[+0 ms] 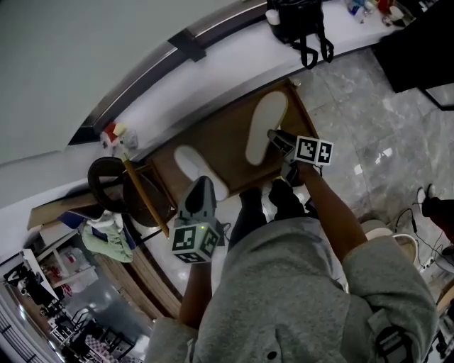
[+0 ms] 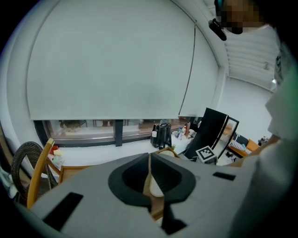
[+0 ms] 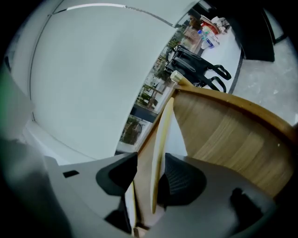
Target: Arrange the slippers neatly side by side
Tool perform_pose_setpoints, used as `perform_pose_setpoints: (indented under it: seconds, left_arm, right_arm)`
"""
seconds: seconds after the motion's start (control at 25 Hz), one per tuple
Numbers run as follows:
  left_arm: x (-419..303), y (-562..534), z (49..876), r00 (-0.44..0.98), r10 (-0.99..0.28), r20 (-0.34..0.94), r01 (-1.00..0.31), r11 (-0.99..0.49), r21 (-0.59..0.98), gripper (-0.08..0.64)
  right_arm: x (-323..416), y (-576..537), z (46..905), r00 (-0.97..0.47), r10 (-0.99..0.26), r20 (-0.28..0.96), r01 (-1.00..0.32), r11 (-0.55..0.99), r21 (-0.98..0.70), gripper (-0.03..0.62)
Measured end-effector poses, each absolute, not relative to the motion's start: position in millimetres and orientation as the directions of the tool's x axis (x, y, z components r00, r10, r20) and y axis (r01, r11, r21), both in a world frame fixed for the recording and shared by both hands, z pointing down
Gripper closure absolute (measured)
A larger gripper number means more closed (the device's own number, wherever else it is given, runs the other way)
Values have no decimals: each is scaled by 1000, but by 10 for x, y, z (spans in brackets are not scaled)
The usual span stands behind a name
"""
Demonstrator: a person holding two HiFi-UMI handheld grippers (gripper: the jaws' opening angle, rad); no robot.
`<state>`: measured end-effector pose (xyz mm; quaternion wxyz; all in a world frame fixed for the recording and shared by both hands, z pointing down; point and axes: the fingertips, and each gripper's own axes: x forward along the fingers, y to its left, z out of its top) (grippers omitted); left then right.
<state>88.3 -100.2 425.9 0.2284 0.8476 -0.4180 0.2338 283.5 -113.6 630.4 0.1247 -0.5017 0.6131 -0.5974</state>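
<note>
lying on a low wooden platform (image 1: 213, 145) by the wall, two flat white slippers show as pale ovals from the head view. the right-hand slipper (image 1: 266, 127) sits farther from the person, its long side running up toward the platform's far corner. the left-hand slipper (image 1: 191, 162) lies nearer and well apart from it, set at a different angle, so the pair is not side by side.

the left gripper (image 1: 201, 183) reaches down onto the near end of the left-hand slipper. in the left gripper view its dark pads (image 2: 172, 179) are pressed together on that slipper's thin edge (image 2: 151, 186), which shows as a narrow pale strip between them.

the right gripper (image 1: 277, 138) meets the near end of the right-hand slipper. in the right gripper view its jaws stand spread, with the slipper's edge (image 3: 160, 139) between them. the ribbed pad (image 3: 181, 179) on one side is just beside that edge, and the other pad (image 3: 116, 174) stands clear of it with wood visible in the gap.

each gripper carries a cube with square markers (image 1: 193, 243), and the person's arms in a grey sweatshirt (image 1: 298, 298) fill the lower part of the head view.

beyond the platform a white window ledge (image 1: 213, 71) runs along the wall, with a black bag (image 1: 301, 21) on it. a wicker chair (image 1: 113, 186) stands to the left of the platform, and grey marble floor (image 1: 369, 120) spreads to the right.
</note>
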Motion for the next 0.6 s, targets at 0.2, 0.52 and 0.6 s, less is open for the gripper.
perform_pose_setpoints:
  seconds: [0.2, 0.52, 0.6]
  left_arm:
    - [799, -1025, 4239, 524, -616, 588, -829, -528, 185, 534]
    - [606, -1001, 4203, 484, -646, 590, -858, -482, 177, 534]
    - [514, -970, 4223, 478, -649, 592, -864, -470, 182, 534]
  right_arm:
    - [2886, -1058, 6489, -424, -747, 512, -482, -293, -826, 419]
    - [2625, -1179, 6514, -463, -708, 534, -517, -274, -811, 531]
    - [2576, -1182, 6440, -467, -697, 545, -561, -242, -791, 536]
